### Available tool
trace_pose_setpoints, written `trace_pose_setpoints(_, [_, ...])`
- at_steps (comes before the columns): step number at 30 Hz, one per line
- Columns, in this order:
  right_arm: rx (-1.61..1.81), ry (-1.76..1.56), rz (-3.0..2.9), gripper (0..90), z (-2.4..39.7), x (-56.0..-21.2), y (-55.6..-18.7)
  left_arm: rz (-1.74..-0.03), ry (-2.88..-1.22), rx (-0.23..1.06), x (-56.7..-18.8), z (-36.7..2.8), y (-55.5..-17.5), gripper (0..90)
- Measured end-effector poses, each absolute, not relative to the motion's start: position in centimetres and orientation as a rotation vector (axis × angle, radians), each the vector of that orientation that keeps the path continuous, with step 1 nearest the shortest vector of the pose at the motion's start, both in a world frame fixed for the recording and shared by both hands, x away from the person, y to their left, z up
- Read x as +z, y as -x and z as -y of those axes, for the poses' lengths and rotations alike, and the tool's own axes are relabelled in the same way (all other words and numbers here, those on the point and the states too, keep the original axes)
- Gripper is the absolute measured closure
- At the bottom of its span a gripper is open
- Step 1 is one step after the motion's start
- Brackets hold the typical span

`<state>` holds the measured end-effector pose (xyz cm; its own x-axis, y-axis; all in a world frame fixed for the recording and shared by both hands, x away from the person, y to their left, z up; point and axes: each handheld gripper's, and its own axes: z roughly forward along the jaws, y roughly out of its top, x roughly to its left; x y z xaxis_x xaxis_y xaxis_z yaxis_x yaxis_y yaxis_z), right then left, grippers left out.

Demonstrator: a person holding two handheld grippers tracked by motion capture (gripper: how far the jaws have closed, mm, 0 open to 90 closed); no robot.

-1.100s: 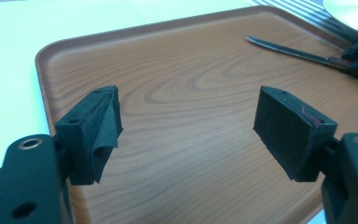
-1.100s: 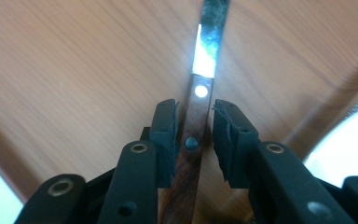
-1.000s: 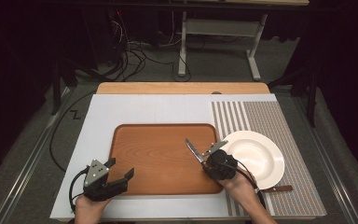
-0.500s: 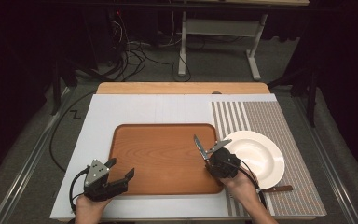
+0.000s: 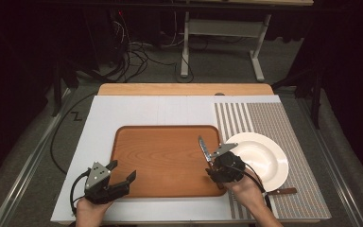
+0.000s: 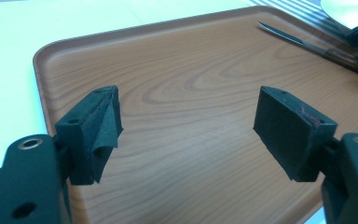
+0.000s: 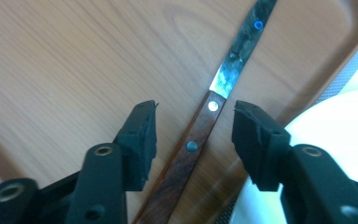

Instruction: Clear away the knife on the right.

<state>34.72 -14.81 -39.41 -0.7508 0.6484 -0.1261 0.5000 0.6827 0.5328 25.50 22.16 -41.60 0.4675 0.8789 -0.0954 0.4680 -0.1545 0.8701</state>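
High view: the left gripper (image 5: 121, 178) rests at the tray's (image 5: 165, 137) near left corner, jaws wide apart, holding nothing. The right gripper (image 5: 211, 163) sits at the tray's right edge, a plate (image 5: 267, 151) just to its right on a striped mat (image 5: 269, 118). A second wooden handle (image 5: 283, 191) lies behind it.

Left gripper view: bare tray (image 6: 186, 93) between the spread pads; the knife (image 6: 289, 39) lies far ahead to the right.

Right gripper view: the knife (image 7: 214, 112) lies on the tray between open jaws, neither pad touching the handle.

Since one second ago, the right gripper and knife have shifted toward the plate.
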Motion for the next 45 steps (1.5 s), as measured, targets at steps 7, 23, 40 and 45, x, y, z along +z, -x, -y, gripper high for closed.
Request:
trace_pose_setpoints(7, [0.778,-0.873,-2.543,45.7,15.7,-38.2,-33.8,-1.145,-1.789,0.557,-41.6,-22.1,-25.5,24.1])
trace_pose_setpoints(23, [1.016,-0.878,-2.399,37.6,19.6,-36.9,-32.5,-1.153,-1.77,0.567,-41.5,-22.3,-25.5,24.1])
trace_pose_setpoints(40, [1.179,-0.931,-2.297,33.1,23.4,-36.9,-31.4,-1.153,-1.751,0.579,-41.4,-22.5,-25.3,24.2])
trace_pose_setpoints(45, [1.203,-0.941,-2.279,32.7,24.0,-36.9,-31.2,-1.154,-1.749,0.58,-41.4,-22.5,-25.4,24.2])
